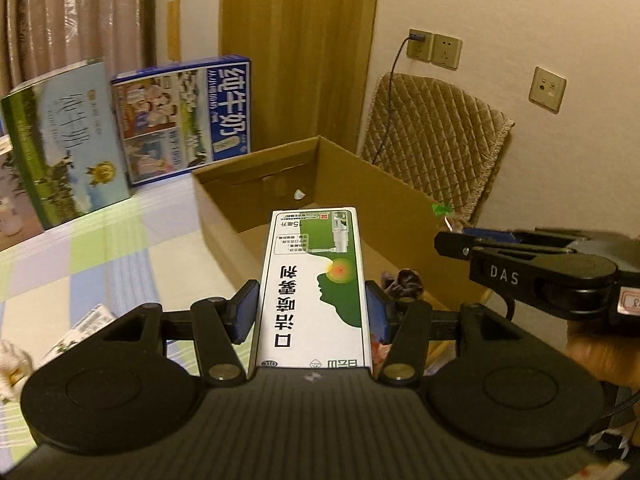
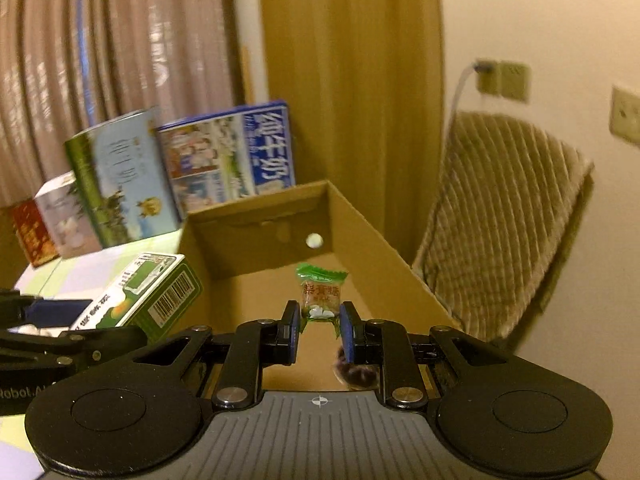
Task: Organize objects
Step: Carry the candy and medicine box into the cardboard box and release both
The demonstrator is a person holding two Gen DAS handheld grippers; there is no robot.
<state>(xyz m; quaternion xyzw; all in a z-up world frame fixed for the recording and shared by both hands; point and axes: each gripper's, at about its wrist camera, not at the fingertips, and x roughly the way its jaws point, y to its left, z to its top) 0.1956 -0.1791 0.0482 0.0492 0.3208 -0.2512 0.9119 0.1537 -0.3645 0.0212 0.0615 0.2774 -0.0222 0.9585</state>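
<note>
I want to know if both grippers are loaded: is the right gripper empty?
No: the right gripper is shut on a green-wrapped candy, held over the open cardboard box.

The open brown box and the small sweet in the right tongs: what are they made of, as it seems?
The open box looks like plain matte corrugated cardboard: brown, with thin folded walls. The sweet held by the right tongs seems wrapped in glossy plastic film, green with crimped ends and partly clear.

Your medicine box (image 1: 314, 288) reads 口洁喷雾剂, 15毫升, OTC; far blue carton (image 1: 188, 120) 纯牛奶; right gripper (image 1: 452, 242) "DAS".
</note>
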